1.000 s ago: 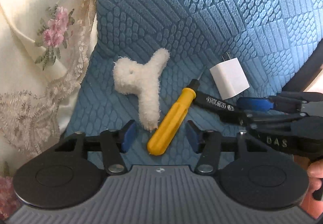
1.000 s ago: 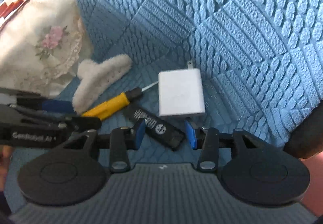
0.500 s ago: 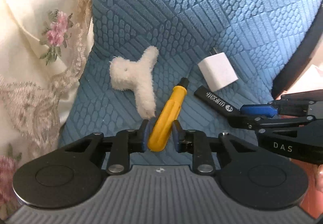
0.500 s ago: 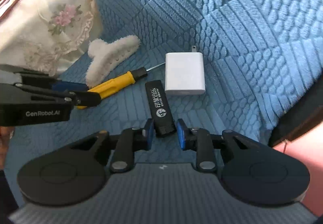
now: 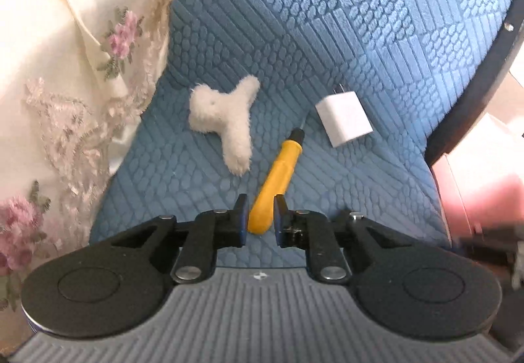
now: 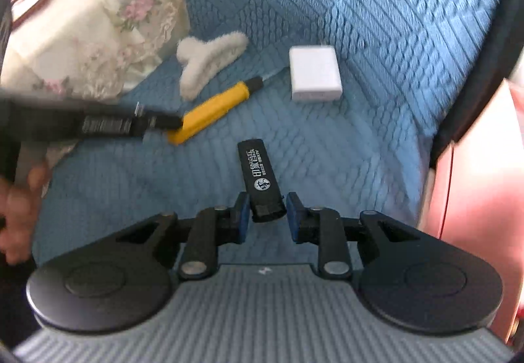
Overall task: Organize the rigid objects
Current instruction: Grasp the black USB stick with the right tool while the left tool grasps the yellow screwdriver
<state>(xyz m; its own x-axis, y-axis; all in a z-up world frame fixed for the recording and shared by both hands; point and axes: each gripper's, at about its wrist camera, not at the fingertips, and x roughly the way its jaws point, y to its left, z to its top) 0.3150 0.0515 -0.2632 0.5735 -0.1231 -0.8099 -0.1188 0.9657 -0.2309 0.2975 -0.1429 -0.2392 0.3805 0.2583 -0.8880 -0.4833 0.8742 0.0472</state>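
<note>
On the blue cushion lies a yellow-handled screwdriver (image 5: 278, 173) (image 6: 216, 107). My left gripper (image 5: 260, 219) (image 6: 173, 124) has its jaws closing, and both pads press on the butt of the handle. A black stick with white lettering (image 6: 260, 179) sits between the pads of my right gripper (image 6: 268, 215), which is shut on its near end and holds it off the cushion. A white plug charger (image 5: 344, 117) (image 6: 314, 74) and a fluffy white hair claw (image 5: 226, 120) (image 6: 206, 58) lie loose beyond. The right gripper shows only as a blur at the right edge of the left wrist view.
The blue textured cushion (image 5: 327, 35) curves up at the back. A cream lace cloth with pink flowers (image 5: 65, 84) is heaped on the left. A dark frame edge (image 5: 484, 68) and a pink surface (image 6: 475, 199) bound the right. A hand (image 6: 19, 209) holds the left gripper.
The left jaws closed on the screwdriver handle. The right jaws closed on the black stick and drew it back from the charger; the right gripper slid almost out of the left wrist view.
</note>
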